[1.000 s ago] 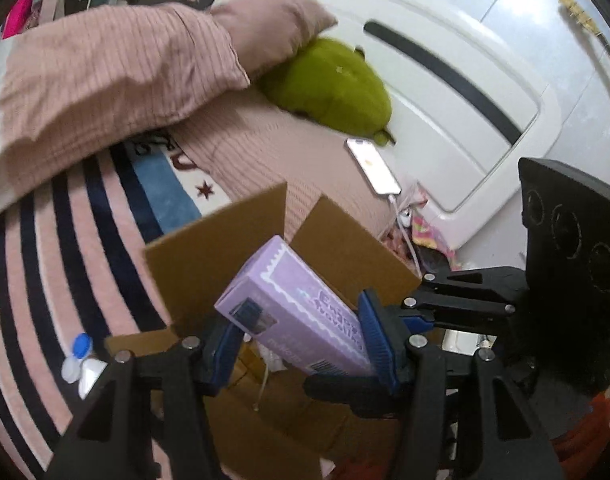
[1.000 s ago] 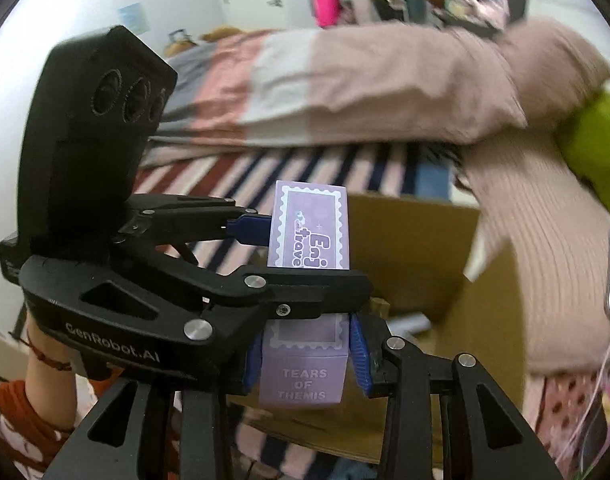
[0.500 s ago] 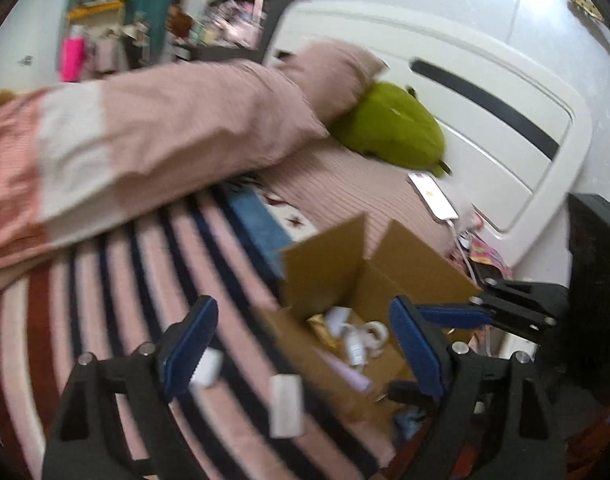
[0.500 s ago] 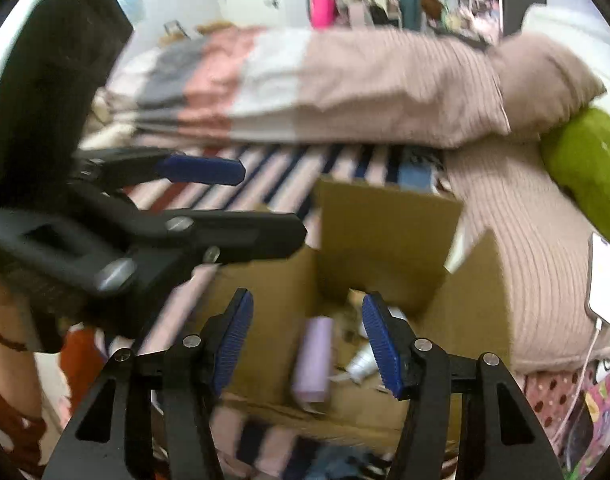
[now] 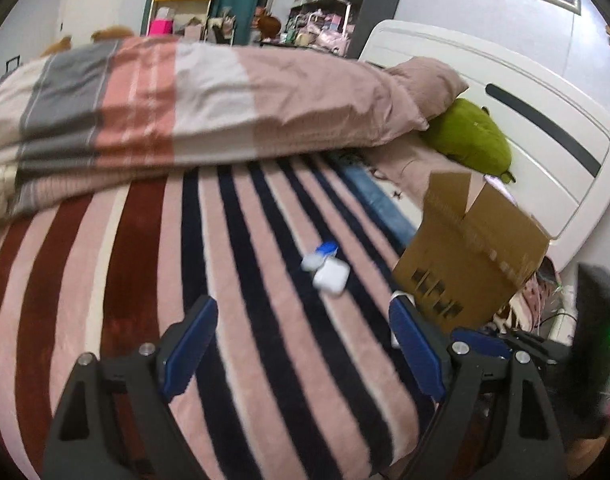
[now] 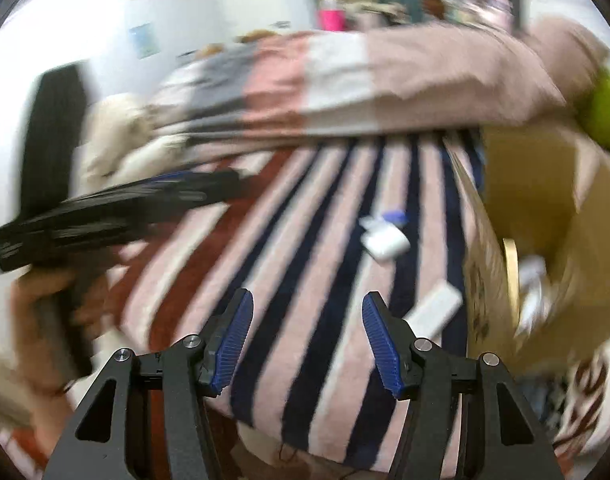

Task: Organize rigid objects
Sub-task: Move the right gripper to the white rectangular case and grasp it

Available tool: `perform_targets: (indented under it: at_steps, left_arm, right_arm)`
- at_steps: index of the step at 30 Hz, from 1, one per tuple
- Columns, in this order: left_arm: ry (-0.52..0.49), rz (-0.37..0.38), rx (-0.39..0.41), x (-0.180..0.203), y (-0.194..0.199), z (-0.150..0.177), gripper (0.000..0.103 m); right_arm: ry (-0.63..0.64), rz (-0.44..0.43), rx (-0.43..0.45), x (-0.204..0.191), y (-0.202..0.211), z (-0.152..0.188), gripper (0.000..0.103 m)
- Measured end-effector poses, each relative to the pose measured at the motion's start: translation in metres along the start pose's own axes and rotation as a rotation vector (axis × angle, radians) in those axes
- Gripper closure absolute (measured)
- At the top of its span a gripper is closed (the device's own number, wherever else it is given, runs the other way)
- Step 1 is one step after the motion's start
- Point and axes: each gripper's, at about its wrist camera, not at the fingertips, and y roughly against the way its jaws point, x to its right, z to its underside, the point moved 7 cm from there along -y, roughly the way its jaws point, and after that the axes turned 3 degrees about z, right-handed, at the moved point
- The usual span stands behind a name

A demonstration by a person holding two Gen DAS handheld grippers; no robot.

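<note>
Your left wrist camera looks forward and down along its gripper (image 5: 303,350) across the striped bed (image 5: 145,280), with the cardboard box (image 5: 469,256) to the right and the headboard (image 5: 545,128) far right. Your right wrist camera faces the same way from nearer the box (image 6: 545,208), blurred. Both views share the white case (image 5: 331,276) (image 6: 387,242), the stripes and the folded duvet (image 5: 209,100).

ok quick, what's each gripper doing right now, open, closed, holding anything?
Left gripper: open, nothing between its fingers, over the striped blanket.
Right gripper: open, nothing between its fingers.
</note>
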Motion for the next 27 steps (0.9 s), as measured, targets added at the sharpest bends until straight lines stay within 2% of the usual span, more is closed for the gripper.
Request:
perform_targets:
  at_steps: [5, 9, 13, 14, 15, 18, 19, 22, 23, 24, 26, 27]
  left_arm:
    - [0.011, 0.017, -0.011, -0.006, -0.009, 0.021, 0.018]
    - [0.007, 0.027, -0.022, -0.005, -0.015, 0.029, 0.018]
    - [0.004, 0.029, -0.029, -0.005, -0.019, 0.031, 0.018]
    - [0.004, 0.03, -0.03, -0.005, -0.02, 0.031, 0.018]
    - [0.005, 0.029, -0.03, -0.005, -0.02, 0.031, 0.018]
    - [0.006, 0.022, -0.03, -0.004, -0.021, 0.03, 0.018]
    - [0.007, 0.022, -0.03, -0.004, -0.021, 0.029, 0.018]
    - [0.011, 0.024, -0.023, -0.004, -0.02, 0.027, 0.018]
    - [0.012, 0.023, -0.022, -0.004, -0.019, 0.026, 0.018]
    - [0.012, 0.017, -0.019, -0.005, -0.018, 0.025, 0.018]
    - [0.017, 0.005, -0.014, -0.007, -0.015, 0.024, 0.018]
    - [0.021, 0.003, -0.014, -0.008, -0.014, 0.024, 0.018]
  right_arm:
    - [-0.13, 0.192, 0.002, 0.035, -0.047, 0.027, 0.05]
    - [-0.194, 0.297, 0.021, 0.058, -0.067, 0.033, 0.05]
    - [-0.177, 0.386, 0.066, 0.065, -0.078, 0.027, 0.05]
    - [-0.171, 0.412, 0.075, 0.068, -0.08, 0.026, 0.052]
    - [-0.169, 0.407, 0.083, 0.068, -0.082, 0.025, 0.067]
    - [-0.123, 0.407, 0.096, 0.064, -0.083, 0.025, 0.071]
    - [-0.092, 0.365, 0.099, 0.057, -0.081, 0.026, 0.071]
    - [0.034, 0.143, 0.082, 0.023, -0.077, 0.031, 0.071]
    - [0.07, 0.108, 0.061, 0.016, -0.078, 0.033, 0.071]
    - [0.119, 0.096, 0.02, 0.007, -0.081, 0.034, 0.071]
    - [0.092, 0.106, 0.017, 0.009, -0.08, 0.028, 0.07]
    - [0.064, 0.098, 0.016, 0.012, -0.08, 0.026, 0.062]
